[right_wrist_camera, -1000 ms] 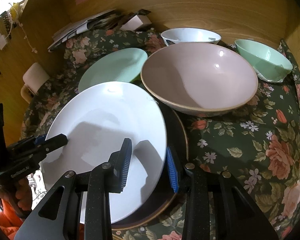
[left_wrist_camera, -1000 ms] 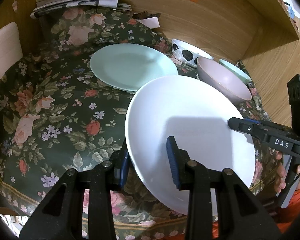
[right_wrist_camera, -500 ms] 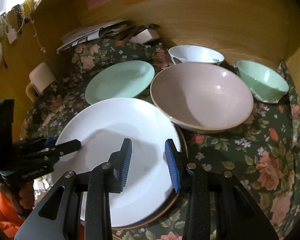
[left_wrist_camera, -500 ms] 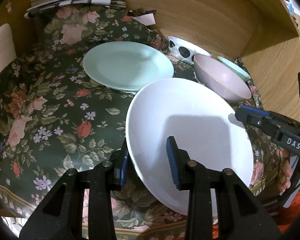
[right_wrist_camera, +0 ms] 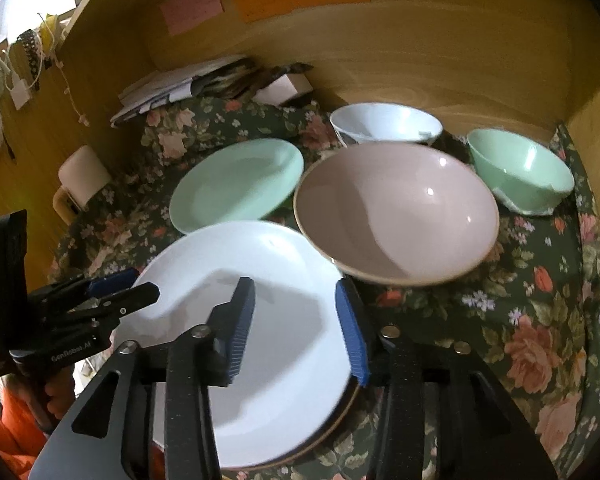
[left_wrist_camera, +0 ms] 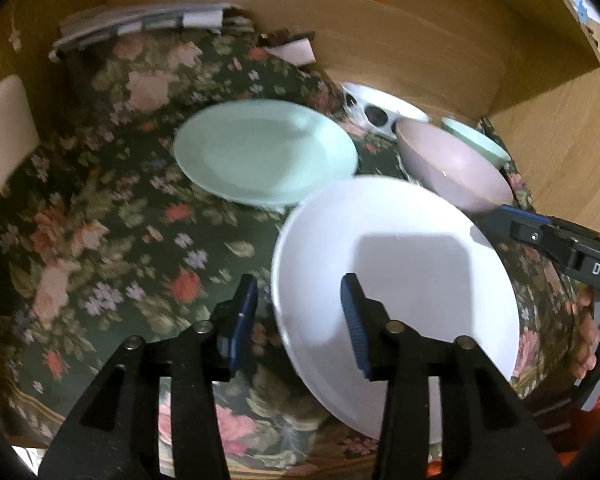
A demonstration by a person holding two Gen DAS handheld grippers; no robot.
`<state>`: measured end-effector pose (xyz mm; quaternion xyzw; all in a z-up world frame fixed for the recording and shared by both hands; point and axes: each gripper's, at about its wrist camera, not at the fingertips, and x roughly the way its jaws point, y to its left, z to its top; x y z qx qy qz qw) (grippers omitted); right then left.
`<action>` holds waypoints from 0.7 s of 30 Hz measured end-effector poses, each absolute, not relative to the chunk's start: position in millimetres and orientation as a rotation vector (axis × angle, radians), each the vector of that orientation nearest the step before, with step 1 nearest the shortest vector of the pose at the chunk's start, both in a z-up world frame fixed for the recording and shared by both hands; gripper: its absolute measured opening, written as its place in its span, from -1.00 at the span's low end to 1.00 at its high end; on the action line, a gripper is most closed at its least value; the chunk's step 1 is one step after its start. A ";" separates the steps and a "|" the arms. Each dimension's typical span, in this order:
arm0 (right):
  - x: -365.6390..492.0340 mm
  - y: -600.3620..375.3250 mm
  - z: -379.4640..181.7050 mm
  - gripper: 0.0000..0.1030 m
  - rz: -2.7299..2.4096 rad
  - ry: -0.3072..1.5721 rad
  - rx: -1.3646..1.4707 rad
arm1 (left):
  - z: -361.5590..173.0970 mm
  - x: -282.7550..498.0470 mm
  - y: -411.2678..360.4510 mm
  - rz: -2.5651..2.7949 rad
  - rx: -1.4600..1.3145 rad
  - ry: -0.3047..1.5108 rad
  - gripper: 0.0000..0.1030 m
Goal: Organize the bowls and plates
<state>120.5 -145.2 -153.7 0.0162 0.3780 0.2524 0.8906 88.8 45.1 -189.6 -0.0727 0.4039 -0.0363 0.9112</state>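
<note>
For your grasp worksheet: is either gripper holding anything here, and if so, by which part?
Nothing is held. The left gripper is open astride the near left rim of the white plate; the right gripper is open above the plate's right side.

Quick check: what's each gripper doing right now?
Left gripper: open, holding nothing, at the white plate's rim.
Right gripper: open, holding nothing, above the same plate.

The dark floral tablecloth point(right_wrist_camera: 540, 304) carries a mint-green plate point(right_wrist_camera: 236, 188), pink bowl point(right_wrist_camera: 396, 208), green bowl point(right_wrist_camera: 520, 172) and white bowl point(right_wrist_camera: 384, 124) toward its far edge
</note>
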 end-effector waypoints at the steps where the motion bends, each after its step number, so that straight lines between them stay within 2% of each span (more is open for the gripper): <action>1: 121.8 -143.5 -150.8 -0.14 0.527 0.776 0.030 | -186.8 88.9 46.9 -0.067 -0.144 0.823 -0.08; 5: 128.7 -138.0 -140.9 -0.02 0.540 0.757 0.025 | -170.5 92.4 58.5 -0.027 -0.129 0.774 0.12; 9: 138.7 -127.4 -127.4 0.00 0.554 0.733 0.009 | -155.3 99.4 70.7 0.016 -0.118 0.731 0.29; 13: 150.3 -117.2 -117.7 0.01 0.563 0.709 -0.022 | -141.0 108.6 85.9 0.049 -0.123 0.694 0.35; 15: 158.4 -111.0 -114.3 0.08 0.572 0.706 -0.034 | -135.6 114.8 94.5 0.063 -0.133 0.682 0.56; 17: 167.6 -104.1 -111.9 0.20 0.581 0.705 -0.043 | -131.5 121.5 103.0 0.075 -0.143 0.671 0.57; 21: 186.2 -92.1 -110.3 0.22 0.588 0.713 -0.071 | -129.1 136.4 116.8 0.102 -0.146 0.674 0.58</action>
